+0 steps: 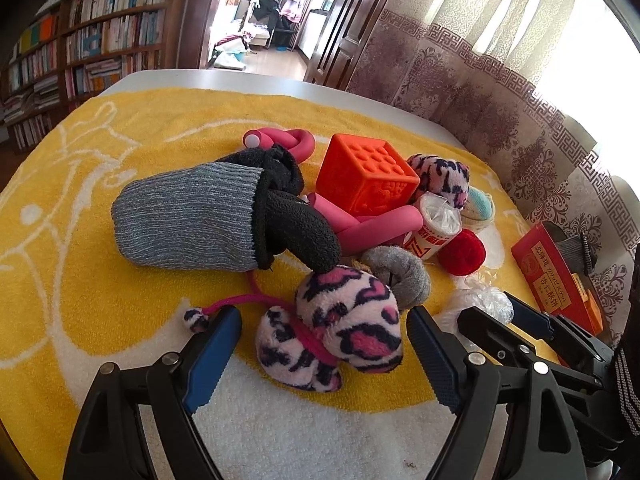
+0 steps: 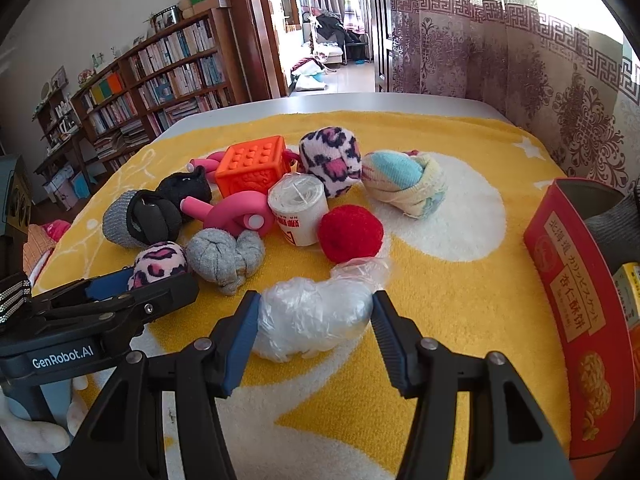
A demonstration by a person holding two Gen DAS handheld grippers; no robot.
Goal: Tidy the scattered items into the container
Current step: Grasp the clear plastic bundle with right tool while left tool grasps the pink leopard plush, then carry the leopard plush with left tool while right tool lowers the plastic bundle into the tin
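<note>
My left gripper (image 1: 324, 332) is open, its fingers on either side of a pink leopard-print plush (image 1: 332, 328) lying on the yellow towel (image 1: 120, 320). My right gripper (image 2: 314, 316) is open around a crumpled clear plastic bundle (image 2: 312, 320), the pads close to its sides. The red box container (image 2: 576, 292) stands at the right edge; it also shows in the left wrist view (image 1: 556, 276). Scattered items in the pile: orange cube (image 2: 252, 168), red pompom (image 2: 350, 232), white roll (image 2: 298, 208), grey sock ball (image 2: 224, 258), pastel sock (image 2: 408, 184), grey-black mitten (image 1: 208, 220).
A pink foam curler (image 2: 236, 212) and a second leopard-print ball (image 2: 330, 160) lie in the pile. The white table edge (image 2: 360, 100) lies beyond the towel. Curtains (image 2: 520, 60) hang right, bookshelves (image 2: 160, 72) stand left.
</note>
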